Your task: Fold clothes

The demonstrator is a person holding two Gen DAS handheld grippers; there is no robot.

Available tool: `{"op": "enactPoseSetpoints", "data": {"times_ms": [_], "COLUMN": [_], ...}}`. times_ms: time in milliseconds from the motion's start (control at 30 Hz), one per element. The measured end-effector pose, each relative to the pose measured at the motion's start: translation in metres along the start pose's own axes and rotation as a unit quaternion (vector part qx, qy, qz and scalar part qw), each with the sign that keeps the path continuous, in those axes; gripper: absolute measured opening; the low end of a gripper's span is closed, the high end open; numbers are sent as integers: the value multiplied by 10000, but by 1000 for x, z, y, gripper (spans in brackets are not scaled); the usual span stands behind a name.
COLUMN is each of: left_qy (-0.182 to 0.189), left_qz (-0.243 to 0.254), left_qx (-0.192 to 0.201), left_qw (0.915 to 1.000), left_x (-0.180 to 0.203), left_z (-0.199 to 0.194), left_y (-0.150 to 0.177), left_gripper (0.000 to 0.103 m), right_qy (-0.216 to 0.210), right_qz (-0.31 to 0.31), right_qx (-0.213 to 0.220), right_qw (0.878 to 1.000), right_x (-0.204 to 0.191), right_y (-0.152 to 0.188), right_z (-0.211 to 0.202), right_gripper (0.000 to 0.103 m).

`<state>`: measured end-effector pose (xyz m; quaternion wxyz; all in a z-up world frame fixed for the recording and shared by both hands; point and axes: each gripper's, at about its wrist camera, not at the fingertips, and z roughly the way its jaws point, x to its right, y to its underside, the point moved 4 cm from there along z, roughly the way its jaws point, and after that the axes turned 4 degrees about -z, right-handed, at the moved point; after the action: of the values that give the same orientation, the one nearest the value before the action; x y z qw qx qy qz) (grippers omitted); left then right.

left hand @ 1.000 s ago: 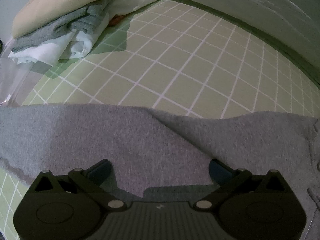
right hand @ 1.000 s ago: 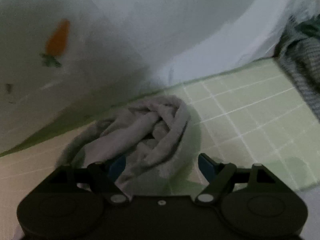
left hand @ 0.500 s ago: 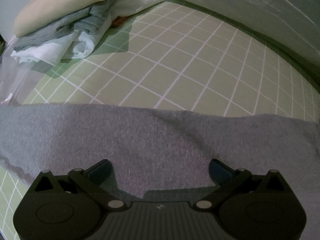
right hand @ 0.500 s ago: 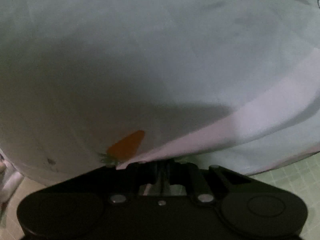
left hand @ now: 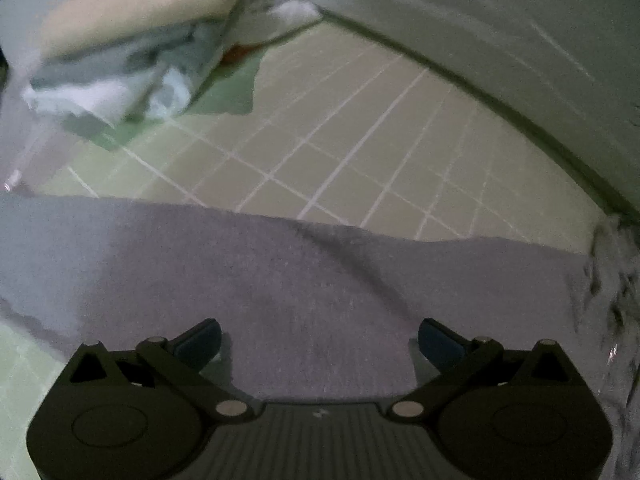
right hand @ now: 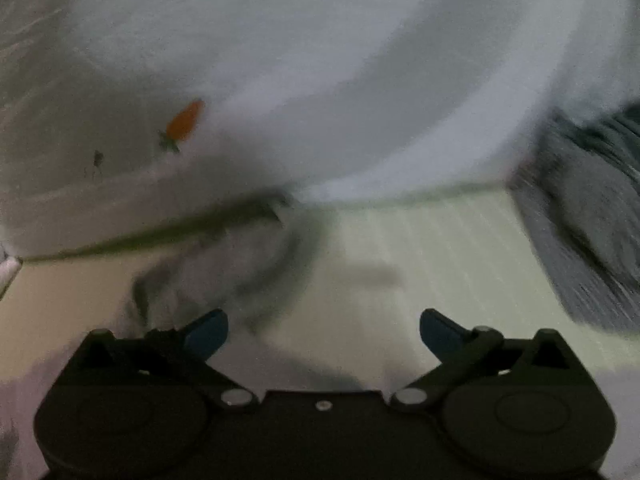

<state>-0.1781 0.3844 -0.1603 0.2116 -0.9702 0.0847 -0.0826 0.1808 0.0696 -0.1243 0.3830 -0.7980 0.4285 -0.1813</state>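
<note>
Both grippers, left (left hand: 319,340) and right (right hand: 323,330) still opening, wide and empty; grey cloth (left hand: 280,272) may, seemingly, rumple if snagged.

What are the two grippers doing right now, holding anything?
Left gripper: open, empty, above the grey cloth.
Right gripper: jaws opening, nothing between them.

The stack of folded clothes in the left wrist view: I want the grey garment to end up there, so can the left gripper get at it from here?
Probably yes. The green grid mat between the grey garment and the stack of folded clothes lies bare, and the left gripper is open.
</note>
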Motion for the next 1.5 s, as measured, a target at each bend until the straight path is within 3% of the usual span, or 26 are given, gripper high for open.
{"op": "enactPoseSetpoints", "data": {"times_ms": [167, 367, 467, 600, 800, 1000, 1067, 1133, 1167, 1200, 1233, 1267, 1500], "left_qy": [35, 205, 188, 90, 9, -123, -154, -170, -168, -165, -156, -140, -104], "left_qz": [755, 1039, 1109, 731, 333, 374, 347, 277, 253, 229, 215, 209, 172], "left_qx": [235, 29, 22, 169, 286, 297, 338, 364, 372, 381, 389, 397, 450], "left_qw": [9969, 9944, 9936, 9971, 9990, 9988, 9987, 9988, 9988, 9989, 9989, 9989, 9988], "left_x": [18, 50, 73, 96, 130, 158, 162, 164, 165, 166, 167, 168, 167], "left_z": [-37, -59, -70, -94, -123, -142, -147, -149, -151, -152, -152, -153, -157], "left_y": [39, 115, 158, 207, 265, 294, 298, 299, 300, 301, 302, 303, 301], "left_gripper": [103, 103, 103, 103, 103, 103, 103, 103, 103, 103, 103, 103, 103], "right_qy": [589, 790, 867, 988, 1247, 1249, 1119, 1160, 1138, 1070, 1015, 969, 1370], "right_qz": [503, 1271, 1283, 1162, 314, 599, 766, 708, 634, 541, 520, 552, 718], "right_qx": [-230, -395, -466, -823, -694, -1007, -1038, -929, -882, -838, -815, -807, -926], "right_qw": [9967, 9879, 9868, 9849, 9893, 9852, 9853, 9864, 9875, 9892, 9901, 9905, 9836], "right_x": [63, 130, 171, 234, 322, 395, 406, 409, 409, 409, 409, 410, 436], "right_y": [60, 113, 127, 133, 117, 108, 109, 111, 112, 114, 116, 118, 136], "right_z": [-56, -96, -101, -84, -66, -41, -39, -43, -46, -50, -55, -59, -86], "right_gripper": [103, 103, 103, 103, 103, 102, 95, 64, 56, 40, 18, 10, 8]}}
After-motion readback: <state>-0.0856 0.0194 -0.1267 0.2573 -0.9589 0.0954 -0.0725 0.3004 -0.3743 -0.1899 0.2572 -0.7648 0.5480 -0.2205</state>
